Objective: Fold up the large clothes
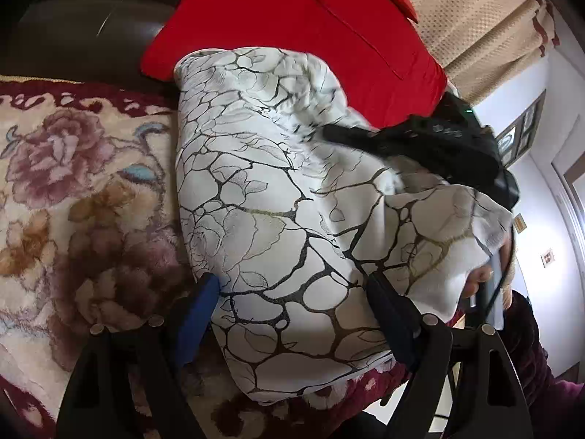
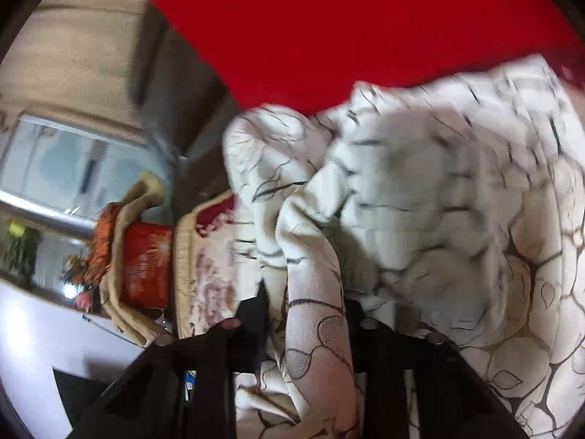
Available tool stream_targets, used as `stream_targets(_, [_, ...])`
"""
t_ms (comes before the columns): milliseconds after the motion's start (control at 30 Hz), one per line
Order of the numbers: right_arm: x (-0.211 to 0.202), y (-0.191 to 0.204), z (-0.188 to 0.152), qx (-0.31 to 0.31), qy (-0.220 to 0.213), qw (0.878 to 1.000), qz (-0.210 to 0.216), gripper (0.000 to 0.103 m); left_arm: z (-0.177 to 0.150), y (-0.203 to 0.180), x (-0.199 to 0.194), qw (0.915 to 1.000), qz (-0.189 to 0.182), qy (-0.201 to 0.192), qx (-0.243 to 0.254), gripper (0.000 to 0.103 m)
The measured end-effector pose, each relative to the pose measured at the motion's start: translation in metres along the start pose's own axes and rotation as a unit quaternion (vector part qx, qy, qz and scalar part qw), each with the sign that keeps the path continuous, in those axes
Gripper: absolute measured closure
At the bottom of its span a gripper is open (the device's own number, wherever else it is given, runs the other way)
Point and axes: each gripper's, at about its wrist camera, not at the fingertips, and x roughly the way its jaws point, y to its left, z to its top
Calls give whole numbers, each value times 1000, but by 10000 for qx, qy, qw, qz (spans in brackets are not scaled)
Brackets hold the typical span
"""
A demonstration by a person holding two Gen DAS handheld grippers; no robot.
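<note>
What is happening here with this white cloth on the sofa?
A person with a gripper in each hand is folding a white garment with a black vein pattern on a floral blanket. The left gripper is open, its fingers astride the bundled cloth. The right gripper has a fold of the same garment between its fingers; that view is blurred. A red cushion lies behind.
</note>
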Motion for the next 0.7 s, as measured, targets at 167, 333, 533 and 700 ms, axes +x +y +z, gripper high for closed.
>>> stream_targets(167, [-39, -8, -1, -42, -553, 9983, 203, 88, -2, -31, 14, 9991, 150, 24, 398, 20])
stream_targets(333, [-59, -75, -8, 539, -769, 9956, -2, 90, -9, -83, 47, 9895, 594, 110, 1312, 20])
stream_targets(533, [-68, -151, -19, 1123, -928, 9888, 307, 93, -15, -114, 71, 9818, 683, 211, 1761, 18])
stream_targets(700, [-59, -137, -22, 1014, -992, 9895, 261, 90, -14, -97, 59, 9901, 316, 266, 1338, 18])
